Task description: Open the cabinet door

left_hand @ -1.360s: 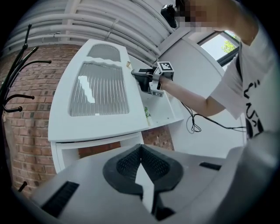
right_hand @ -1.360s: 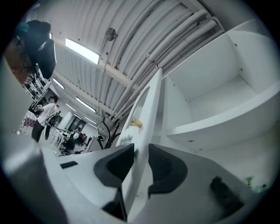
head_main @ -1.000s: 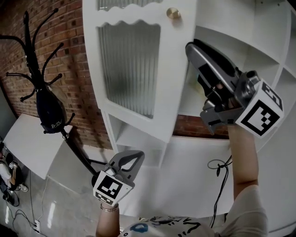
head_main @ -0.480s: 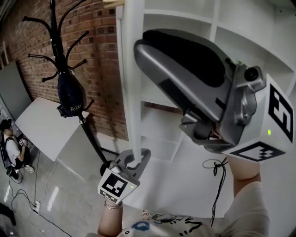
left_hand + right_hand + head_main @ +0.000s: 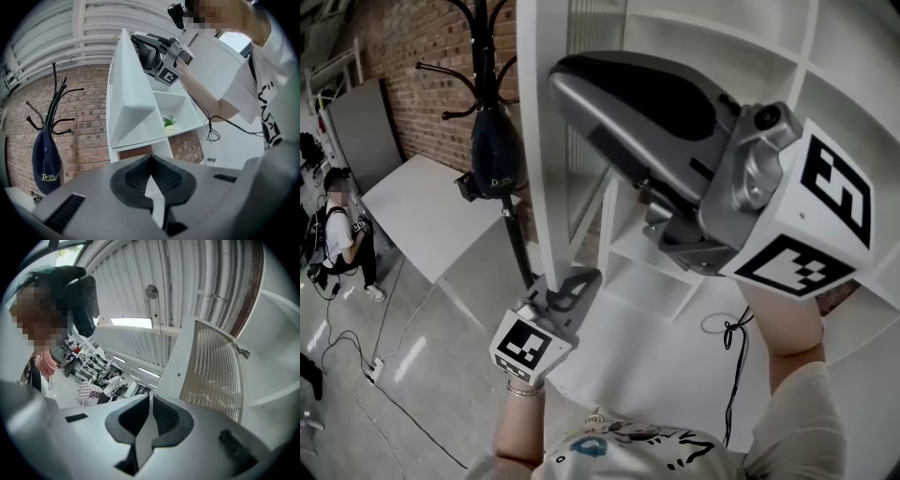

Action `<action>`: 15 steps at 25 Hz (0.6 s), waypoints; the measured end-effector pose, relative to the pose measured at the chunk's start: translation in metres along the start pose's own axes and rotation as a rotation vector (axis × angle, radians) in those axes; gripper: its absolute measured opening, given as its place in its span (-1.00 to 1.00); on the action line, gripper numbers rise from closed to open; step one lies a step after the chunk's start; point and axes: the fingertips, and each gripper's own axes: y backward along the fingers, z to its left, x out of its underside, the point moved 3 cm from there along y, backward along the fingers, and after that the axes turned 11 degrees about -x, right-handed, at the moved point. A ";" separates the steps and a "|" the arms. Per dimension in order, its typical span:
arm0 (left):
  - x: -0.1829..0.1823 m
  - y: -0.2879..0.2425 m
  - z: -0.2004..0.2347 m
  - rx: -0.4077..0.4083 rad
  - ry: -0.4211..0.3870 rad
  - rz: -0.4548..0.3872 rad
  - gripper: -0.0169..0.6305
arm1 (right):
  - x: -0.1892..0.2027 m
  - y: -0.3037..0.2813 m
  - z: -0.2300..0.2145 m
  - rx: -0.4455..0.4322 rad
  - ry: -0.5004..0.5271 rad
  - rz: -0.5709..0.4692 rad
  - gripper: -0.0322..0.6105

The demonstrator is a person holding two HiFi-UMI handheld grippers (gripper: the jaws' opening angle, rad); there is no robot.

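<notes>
Right gripper point(image 5: 572, 84) is up just beside the cabinet door point(image 5: 546, 141). Its jaws have just been closing and are nearly together, with nothing in them. Left gripper point(image 5: 581, 281) is pinched together and empty too, near the door's bottom edge. The door stands wide open off the shelves. Nothing's gripping it, so I reckon a bump from either gripper could swing it back.

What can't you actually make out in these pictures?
Cabinet shelves: head view, mostly behind the right gripper, whose fingers have just been closing with nothing between them.
Knob: head view, the door stands edge-on and runs off the top.
Small plant: left gripper view, too small for detail.
</notes>
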 end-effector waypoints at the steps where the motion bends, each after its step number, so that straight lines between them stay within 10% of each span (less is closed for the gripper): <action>1: 0.001 0.001 0.004 -0.004 0.000 0.001 -0.91 | 0.005 -0.004 -0.001 -0.003 0.000 0.007 -0.77; 15: -0.006 0.012 0.013 -0.018 -0.001 -0.006 -0.91 | 0.104 -0.015 0.018 -0.001 -0.076 0.146 -0.79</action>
